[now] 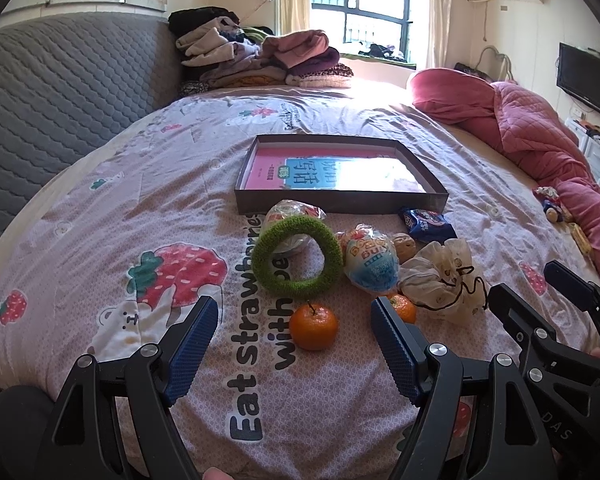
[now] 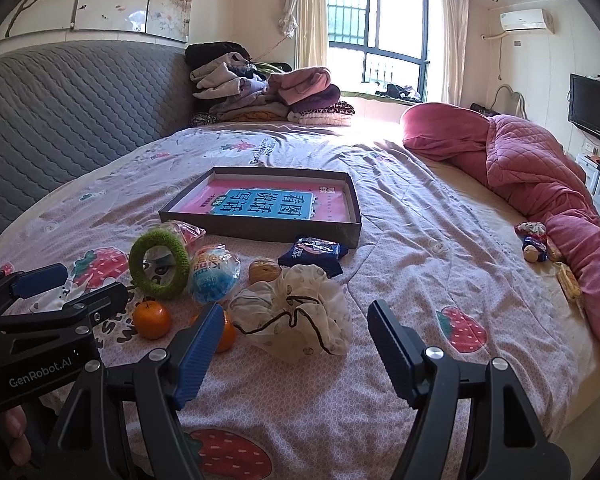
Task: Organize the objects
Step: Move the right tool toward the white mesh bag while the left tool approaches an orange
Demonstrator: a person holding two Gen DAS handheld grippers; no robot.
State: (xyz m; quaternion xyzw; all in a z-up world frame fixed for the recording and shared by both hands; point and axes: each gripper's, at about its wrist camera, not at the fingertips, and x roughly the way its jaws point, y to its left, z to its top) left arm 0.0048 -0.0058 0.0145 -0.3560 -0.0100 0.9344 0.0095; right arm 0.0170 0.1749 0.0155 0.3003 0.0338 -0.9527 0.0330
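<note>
The tangerine [image 1: 313, 326] sits on the bedspread [image 1: 100, 216] just ahead of my left gripper [image 1: 294, 346], fingers spread wide, empty. My right gripper [image 2: 296, 354] hovers equally agape (beside the drawstring pouch [image 2: 296, 316]). The shallow box [image 2: 260, 230] holds only a pink book [image 2: 268, 206].

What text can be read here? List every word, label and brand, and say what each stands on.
"Eat strawberries with be...", partly covered: bedsheet.
"看图说话写话": book in the shallow box.
"GenRobot.AI": left gripper body.
"DAS": right gripper body.
"BOBO", roughly: blue-and-white egg pack; its smaller print is blurred.
Dark blue snack packet: too small to read.
</note>
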